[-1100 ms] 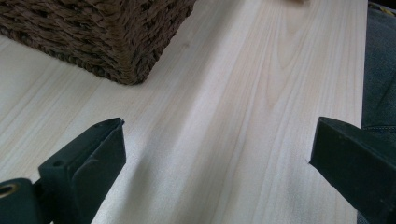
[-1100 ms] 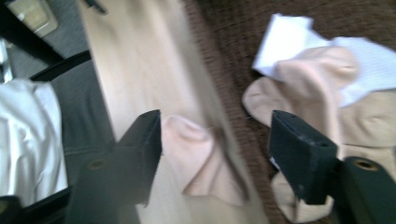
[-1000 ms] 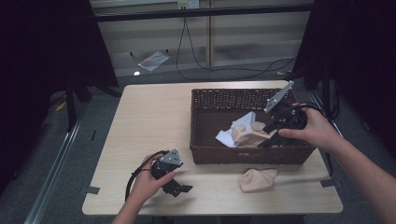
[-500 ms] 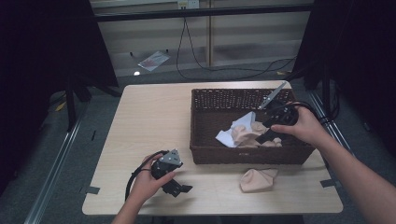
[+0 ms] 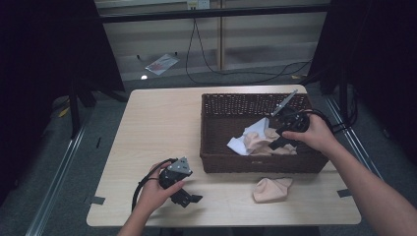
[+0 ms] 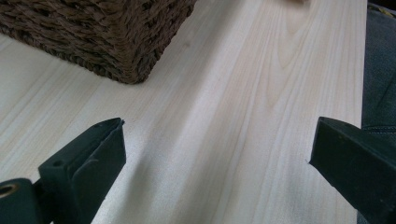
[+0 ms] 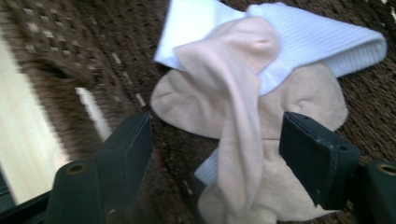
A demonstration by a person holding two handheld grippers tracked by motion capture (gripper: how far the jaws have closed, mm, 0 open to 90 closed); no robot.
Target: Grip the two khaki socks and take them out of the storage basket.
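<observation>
A dark wicker basket (image 5: 255, 162) stands at the table's right, holding beige socks (image 5: 256, 141) and a white sock (image 5: 242, 143). My right gripper (image 5: 276, 142) reaches down into it. In the right gripper view its jaws (image 7: 217, 123) straddle a long beige sock (image 7: 236, 98) draped over the white sock (image 7: 303, 37); they have just been closing, and the pads stand clear of the cloth. Another beige sock (image 5: 272, 189) lies on the table in front of the basket. My left gripper (image 5: 189, 199) rests open at the front left, nothing between its jaws (image 6: 215, 140).
The basket's corner (image 6: 93, 32) sits just ahead of the left gripper. The light wooden table (image 5: 162, 128) stretches bare to the left of the basket. Cables and a paper sheet (image 5: 161, 63) lie on the floor beyond the table.
My right gripper has dropped from above the basket's right rim down and left into it, onto the socks. The left hand has kept still.
</observation>
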